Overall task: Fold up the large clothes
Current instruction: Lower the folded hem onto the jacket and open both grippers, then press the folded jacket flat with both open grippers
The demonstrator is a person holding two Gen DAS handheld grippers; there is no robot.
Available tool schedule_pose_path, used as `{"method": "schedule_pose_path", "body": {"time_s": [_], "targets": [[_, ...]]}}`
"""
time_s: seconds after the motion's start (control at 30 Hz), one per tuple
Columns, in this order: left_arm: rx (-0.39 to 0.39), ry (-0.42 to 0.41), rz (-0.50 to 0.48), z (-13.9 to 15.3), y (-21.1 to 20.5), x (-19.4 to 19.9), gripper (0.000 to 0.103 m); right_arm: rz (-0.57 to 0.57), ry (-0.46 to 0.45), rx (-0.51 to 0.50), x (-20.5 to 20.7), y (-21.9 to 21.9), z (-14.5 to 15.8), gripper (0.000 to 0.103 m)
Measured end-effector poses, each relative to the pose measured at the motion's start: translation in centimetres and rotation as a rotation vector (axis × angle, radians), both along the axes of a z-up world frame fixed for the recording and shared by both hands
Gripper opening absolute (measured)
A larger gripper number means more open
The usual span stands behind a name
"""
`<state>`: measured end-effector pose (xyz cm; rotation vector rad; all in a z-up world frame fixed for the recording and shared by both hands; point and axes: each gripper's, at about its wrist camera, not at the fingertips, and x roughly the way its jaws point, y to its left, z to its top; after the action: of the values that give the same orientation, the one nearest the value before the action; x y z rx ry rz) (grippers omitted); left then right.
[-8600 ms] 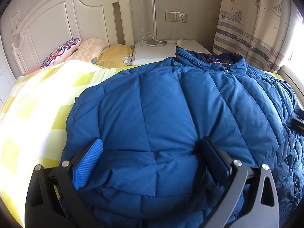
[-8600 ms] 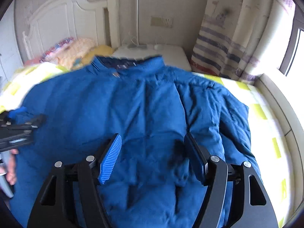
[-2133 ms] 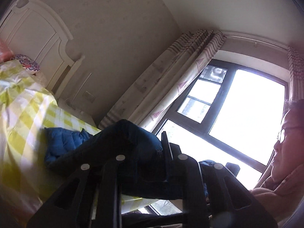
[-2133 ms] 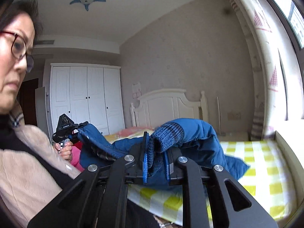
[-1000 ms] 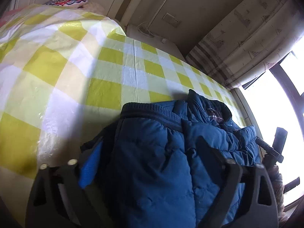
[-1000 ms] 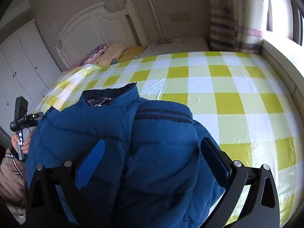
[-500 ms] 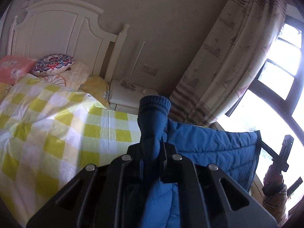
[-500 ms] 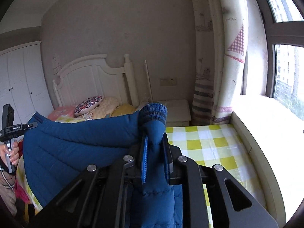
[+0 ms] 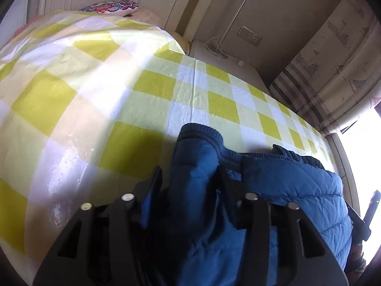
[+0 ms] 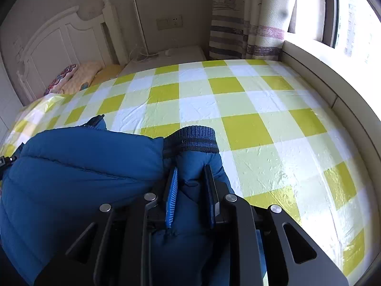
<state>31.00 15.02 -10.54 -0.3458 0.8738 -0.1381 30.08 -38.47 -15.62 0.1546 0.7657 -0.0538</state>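
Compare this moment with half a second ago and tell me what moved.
Both tools have come down: the jacket, held up in the air before, is now lowered onto the checked bedspread. The left tool and right tool stay shut on the sleeves, knit cuffs pointing toward the headboard. Pillows, nightstand and curtain are unchanged.

My own frame is blocking the lower part of the blue jacket (image 9: 297,190) in both views, and the bottom edges are cutting the rest away. My left gripper (image 9: 190,186) is burying its pads in the sleeve folds (only dark edges are showing). The right-hand edge of the left view is clipping my right gripper (image 9: 371,205), and window glare is washing it out.
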Motion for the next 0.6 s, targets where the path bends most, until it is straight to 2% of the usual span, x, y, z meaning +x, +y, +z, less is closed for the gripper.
{"method": "schedule_pose_path", "body": {"time_s": [0.07, 0.17, 0.23, 0.3, 0.37, 0.4, 0.5, 0.6], "targets": [[0.027, -0.015, -0.004, 0.5, -0.5, -0.6, 0.068, -0.007, -0.005, 0.044, -0.3, -0.5, -0.1, 0.020], [0.086, -0.034, -0.014, 1.7, -1.5, -1.0, 0.074, 0.002, 0.021, 0.082, -0.8, -0.6, 0.0, 0.024], [0.137, -0.099, -0.018, 3.8, -1.8, -2.1, 0.079, -0.010, 0.061, 0.123, -0.9, -0.9, 0.8, 0.028], [0.182, -0.220, -0.020, 7.1, -2.6, -4.1, 0.097, -0.047, 0.029, 0.171, -2.4, -1.2, 3.1, 0.034], [0.211, -0.315, -0.038, 9.8, -4.1, -5.4, 0.100, -0.031, -0.053, 0.122, -3.7, 0.4, 6.0, 0.037], [0.229, -0.333, -0.059, 10.7, -5.1, -5.6, 0.100, -0.003, -0.079, 0.086, -3.8, 1.7, 7.1, 0.037], [0.300, -0.317, -0.147, 11.4, -9.4, -5.3, 0.100, 0.165, -0.122, -0.089, -3.1, 9.6, 9.1, 0.037], [0.363, -0.271, -0.214, 9.9, -13.5, -3.8, 0.100, 0.278, -0.086, -0.185, -1.3, 15.6, 8.0, 0.037]]}}
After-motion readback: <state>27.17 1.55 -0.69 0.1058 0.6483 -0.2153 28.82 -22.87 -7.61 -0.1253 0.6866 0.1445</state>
